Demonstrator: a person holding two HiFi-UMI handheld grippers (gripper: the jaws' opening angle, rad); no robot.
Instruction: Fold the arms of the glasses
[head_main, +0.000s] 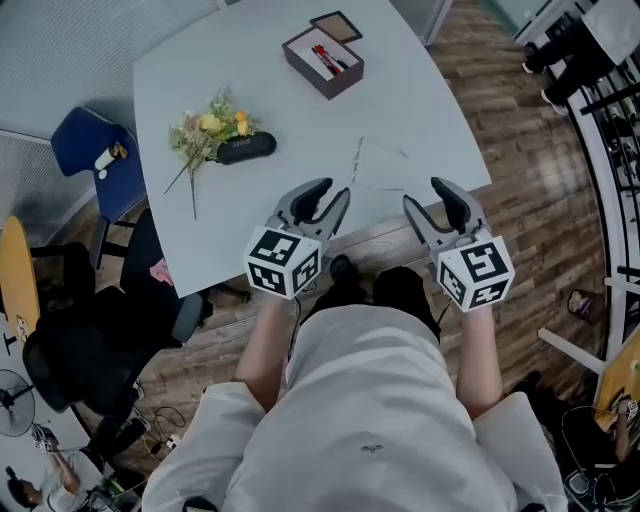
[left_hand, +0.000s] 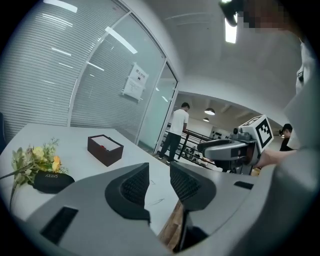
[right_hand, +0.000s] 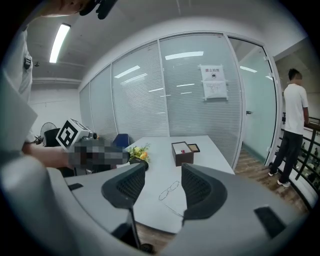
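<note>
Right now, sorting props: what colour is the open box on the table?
Dark brown box, clearest in the head view.

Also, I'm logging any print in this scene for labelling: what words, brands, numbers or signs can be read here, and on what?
"SHEEY", or close to it: white print on the black case beside the flowers.
Paper notice on the glass wall: a red heading above lines of print, too blurred to read.
Marker cubes: black-and-white square patterns only, no words.
</note>
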